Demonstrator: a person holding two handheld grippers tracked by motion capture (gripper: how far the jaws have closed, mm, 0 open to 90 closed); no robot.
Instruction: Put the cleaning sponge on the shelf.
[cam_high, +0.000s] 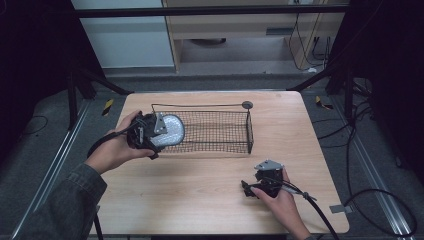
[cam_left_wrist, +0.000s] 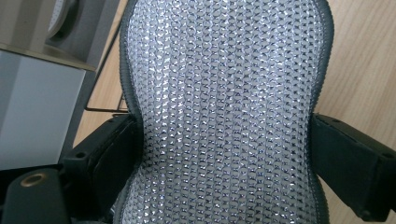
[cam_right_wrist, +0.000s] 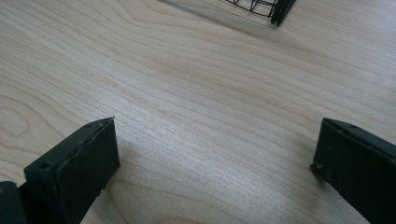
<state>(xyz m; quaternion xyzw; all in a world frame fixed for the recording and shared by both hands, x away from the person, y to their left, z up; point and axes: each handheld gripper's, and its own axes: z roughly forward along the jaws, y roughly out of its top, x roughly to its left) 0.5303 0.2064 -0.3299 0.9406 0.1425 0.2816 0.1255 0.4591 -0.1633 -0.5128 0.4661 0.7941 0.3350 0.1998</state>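
A silvery mesh-covered pad with a grey rim (cam_high: 169, 130) (cam_left_wrist: 224, 107) is held at the left end of a black wire basket (cam_high: 215, 131). My left gripper (cam_high: 150, 132) is shut on the pad, its two black jaws pressing the pad's narrow waist from both sides in the left gripper view. My right gripper (cam_high: 252, 189) (cam_right_wrist: 215, 163) rests low over the wooden table (cam_high: 200, 195) near the front right, open, with bare wood between its jaws. A corner of the basket (cam_right_wrist: 268, 8) shows at the top of the right gripper view.
The basket stands in the middle of the table, its thin wire handle (cam_high: 200, 105) raised along the back. Cables (cam_high: 320, 205) trail off the table's right edge. Dark frame legs (cam_high: 95, 80) and a pale cabinet (cam_high: 240, 30) stand beyond the table.
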